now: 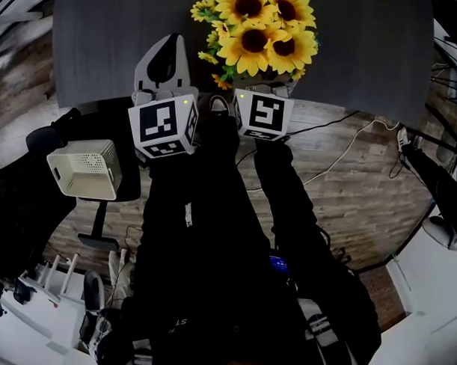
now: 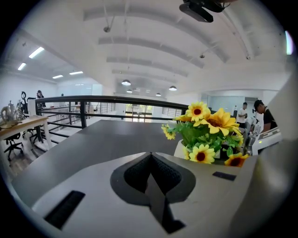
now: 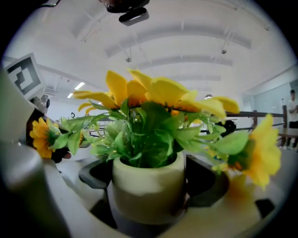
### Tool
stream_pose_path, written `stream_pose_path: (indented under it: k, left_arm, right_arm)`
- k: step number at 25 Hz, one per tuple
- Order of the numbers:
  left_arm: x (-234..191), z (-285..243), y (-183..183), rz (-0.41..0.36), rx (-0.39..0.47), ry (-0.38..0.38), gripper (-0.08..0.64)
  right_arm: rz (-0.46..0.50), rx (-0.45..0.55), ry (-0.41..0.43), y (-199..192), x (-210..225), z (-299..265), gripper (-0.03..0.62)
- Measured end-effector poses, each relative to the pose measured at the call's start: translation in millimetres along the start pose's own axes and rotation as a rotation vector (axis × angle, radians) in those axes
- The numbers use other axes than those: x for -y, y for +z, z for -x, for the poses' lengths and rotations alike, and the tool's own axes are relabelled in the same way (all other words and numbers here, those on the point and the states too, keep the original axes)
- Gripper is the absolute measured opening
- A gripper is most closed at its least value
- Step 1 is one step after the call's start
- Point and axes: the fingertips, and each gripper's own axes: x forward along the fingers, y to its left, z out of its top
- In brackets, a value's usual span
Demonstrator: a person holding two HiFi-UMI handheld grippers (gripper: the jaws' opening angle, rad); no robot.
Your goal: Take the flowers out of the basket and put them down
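Black sleeves [image 1: 211,237] of a person fill the near part of the head view, reaching toward a dark grey table [image 1: 106,39] at the far side.

- **Left gripper [image 1: 172,52]:** its jaws are pressed together with nothing between them, as the left gripper view shows [image 2: 149,155]. It reaches over the table's near edge, and its marker cube [image 1: 164,127] sits just short of that edge.
- **Right gripper [image 1: 265,86]:** it is clenched on a small cream pot [image 3: 144,179], with one dark jaw on each side of the pot [image 3: 148,197]. Its marker cube [image 1: 263,114] is also just short of the table's near edge.
- **Flowers [image 1: 256,29]:** yellow sunflowers with green leaves stand upright in the pot, above the table near its front edge. They are to the right of the left gripper. Whether the pot touches the tabletop cannot be told.
- **Basket [image 1: 102,170]:** white and perforated, it rests on a black chair [image 1: 127,186] off the table, to the left of the person and well apart from the flowers.
- **Floor:** a white cable [image 1: 342,156] trails over wooden floor [image 1: 355,205] in front of the table, on the right.
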Motion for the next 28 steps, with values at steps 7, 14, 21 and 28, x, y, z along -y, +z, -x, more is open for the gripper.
stream_pose_path:
  k: [7, 14, 21, 28]
  left_arm:
    - [3.8, -3.5, -0.4, 0.014, -0.02, 0.002, 0.002]
    - [-2.0, -8.6, 7.3, 0.025, -0.031, 0.016, 0.002]
    - [-2.4, -3.1, 13.3, 0.026, -0.043, 0.029, 0.002]
    - [8.5, 18.8, 29.8, 0.017, -0.046, 0.029, 0.001]
  right_arm:
    - [-0.023, -0.064, 0.019, -15.1, 5.7, -2.1, 0.477]
    - [-0.04, -0.118, 0.036, -23.4, 4.3, -16.2, 0.477]
    - [-0.042, -0.147, 0.094, -27.6, -1.7, -3.8, 0.477]
    - [-0.055, -0.189, 0.103, -15.4, 0.7, 51.5, 0.477]
